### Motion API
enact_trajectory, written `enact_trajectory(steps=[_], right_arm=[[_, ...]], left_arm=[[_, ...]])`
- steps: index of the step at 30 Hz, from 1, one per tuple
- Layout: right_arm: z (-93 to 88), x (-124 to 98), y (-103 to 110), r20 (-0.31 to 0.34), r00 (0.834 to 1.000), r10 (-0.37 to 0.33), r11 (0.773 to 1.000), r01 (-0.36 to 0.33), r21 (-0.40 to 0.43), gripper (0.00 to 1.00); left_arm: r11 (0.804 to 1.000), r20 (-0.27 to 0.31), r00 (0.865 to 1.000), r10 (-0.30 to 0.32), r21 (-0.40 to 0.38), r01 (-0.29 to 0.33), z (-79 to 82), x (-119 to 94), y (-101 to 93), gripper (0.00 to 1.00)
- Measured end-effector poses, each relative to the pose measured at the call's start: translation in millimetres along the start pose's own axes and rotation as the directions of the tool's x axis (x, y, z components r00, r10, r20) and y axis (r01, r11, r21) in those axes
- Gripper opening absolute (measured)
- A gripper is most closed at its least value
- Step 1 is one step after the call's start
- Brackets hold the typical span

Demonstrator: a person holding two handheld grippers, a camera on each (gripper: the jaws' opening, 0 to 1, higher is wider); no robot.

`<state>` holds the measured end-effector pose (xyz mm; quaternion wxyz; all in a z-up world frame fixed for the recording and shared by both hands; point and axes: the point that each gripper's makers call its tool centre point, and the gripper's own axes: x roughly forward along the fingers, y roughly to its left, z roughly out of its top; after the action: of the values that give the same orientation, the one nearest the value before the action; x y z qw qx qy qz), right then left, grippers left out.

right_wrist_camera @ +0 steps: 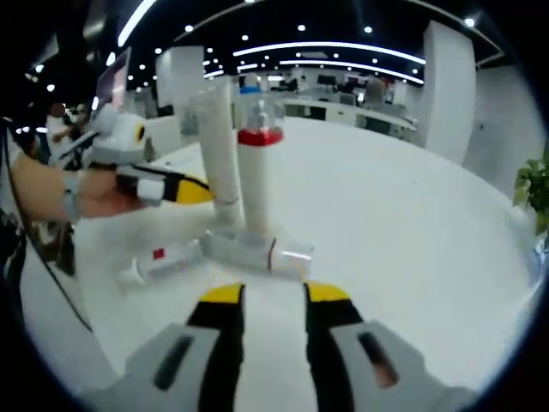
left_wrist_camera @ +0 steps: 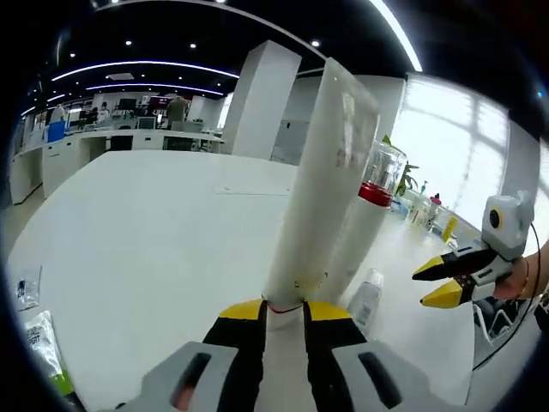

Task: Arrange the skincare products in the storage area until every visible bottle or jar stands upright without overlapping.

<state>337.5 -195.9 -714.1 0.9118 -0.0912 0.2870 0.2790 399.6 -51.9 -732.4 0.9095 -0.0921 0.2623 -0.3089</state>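
Observation:
A tall white tube point(left_wrist_camera: 322, 180) stands upright on the white table point(left_wrist_camera: 154, 232), and my left gripper point(left_wrist_camera: 285, 311) is shut on its base. Just behind it stands a white bottle point(left_wrist_camera: 364, 223) with a red ring and a clear cap. A small clear bottle point(left_wrist_camera: 367, 300) lies on its side beside them. In the right gripper view the tube point(right_wrist_camera: 214, 142) and red-ringed bottle point(right_wrist_camera: 256, 180) stand side by side, with the left gripper point(right_wrist_camera: 190, 190) at the tube. The clear bottle point(right_wrist_camera: 257, 251) and a thin white tube point(right_wrist_camera: 163, 259) lie flat in front. My right gripper point(right_wrist_camera: 274, 296) is open and holds nothing.
Two packets point(left_wrist_camera: 34, 322) lie near the table's left edge. Small bottles point(left_wrist_camera: 426, 210) stand by the window at the far right, next to a plant point(right_wrist_camera: 533, 193). A person's hand point(right_wrist_camera: 86, 193) holds the left gripper. Open tabletop stretches behind the products.

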Motion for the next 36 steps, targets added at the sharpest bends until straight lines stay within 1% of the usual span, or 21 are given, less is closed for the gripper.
enact_trajectory(steps=[10, 23, 26, 29, 30, 32, 35, 36], right_arm=[[-5.9, -3, -2, -0.027, 1.0, -0.006, 0.999, 0.005, -0.035, 0.24], [-6.3, -3, -2, -0.028, 1.0, -0.011, 0.999, 0.01, -0.039, 0.24], [-7.4, -3, -5, -0.027, 0.999, -0.029, 0.999, 0.028, -0.024, 0.24], [-6.6, -3, -11, -0.016, 0.998, -0.056, 0.998, 0.057, 0.007, 0.24], [-5.7, -4, -12, -0.009, 0.998, -0.057, 0.998, 0.057, 0.019, 0.24], [-5.1, -3, -13, -0.002, 0.999, -0.054, 0.998, 0.054, 0.026, 0.24], [-4.0, -1, -12, 0.002, 0.999, -0.048, 0.999, 0.047, 0.022, 0.24], [-1.7, 1, -10, 0.006, 0.999, -0.035, 0.999, 0.035, 0.015, 0.24]], left_arm=[[1.0, -0.008, 1.0, -0.017, 0.013, 0.017, 0.1, 2, -3.9, 0.17], [0.999, -0.021, 0.999, -0.032, 0.015, 0.032, -0.5, 6, -9.0, 0.18], [1.0, -0.017, 1.0, -0.024, -0.001, 0.024, 1.2, -1, -5.8, 0.19], [0.999, 0.007, 1.0, -0.012, -0.032, 0.012, 5.8, -12, -1.6, 0.2], [0.999, 0.019, 1.0, -0.005, -0.053, 0.006, 7.1, -20, 1.4, 0.2], [0.997, 0.027, 1.0, 0.003, -0.072, -0.001, 6.1, -27, 3.7, 0.21], [0.997, 0.018, 1.0, 0.007, -0.077, -0.006, 1.9, -34, 3.3, 0.21], [0.997, 0.013, 1.0, 0.005, -0.076, -0.004, -0.4, -39, 0.2, 0.21]])
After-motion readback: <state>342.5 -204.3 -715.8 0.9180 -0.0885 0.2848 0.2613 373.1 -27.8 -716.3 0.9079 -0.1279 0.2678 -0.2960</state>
